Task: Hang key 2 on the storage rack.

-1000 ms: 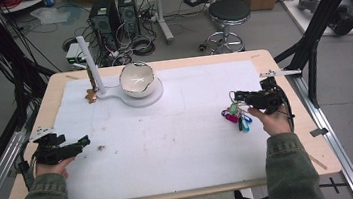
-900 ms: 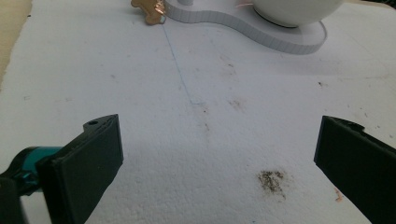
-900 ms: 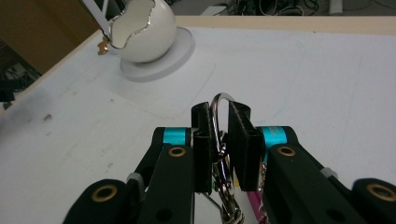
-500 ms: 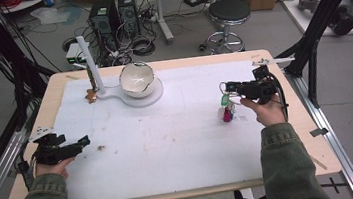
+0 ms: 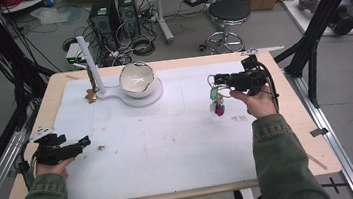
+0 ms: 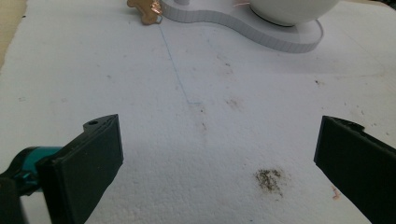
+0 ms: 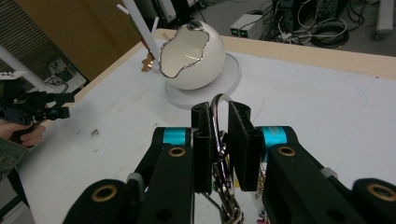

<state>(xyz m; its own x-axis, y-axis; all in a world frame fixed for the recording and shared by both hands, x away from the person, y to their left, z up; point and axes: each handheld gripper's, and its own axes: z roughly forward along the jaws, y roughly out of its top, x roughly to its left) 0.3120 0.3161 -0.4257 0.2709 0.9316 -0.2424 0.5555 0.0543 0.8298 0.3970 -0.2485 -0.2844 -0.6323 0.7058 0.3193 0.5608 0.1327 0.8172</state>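
Observation:
My right gripper [image 5: 216, 80] is shut on a silver carabiner ring [image 7: 220, 95]. A bunch of green, white and magenta key tags [image 5: 216, 103] hangs from the ring above the white mat at the right. In the right gripper view the jaws [image 7: 219, 116] pinch the ring upright and face the broken white egg-shaped shell [image 7: 196, 60]. My left gripper [image 5: 84, 140] rests low at the mat's left side. It stands open [image 6: 219, 154] with nothing between its jaws.
The shell [image 5: 137, 78] sits on a white base [image 5: 156, 92] with a slanted white post [image 5: 89, 64] at the far left. A small brown figure [image 5: 92, 95] lies by the post. A dirt smudge [image 6: 268, 179] marks the mat. The wooden table edge [image 5: 295, 96] borders the mat.
My right gripper has risen and moved left and away from the person, lifting the key bunch off the mat. The left gripper has stayed in place.

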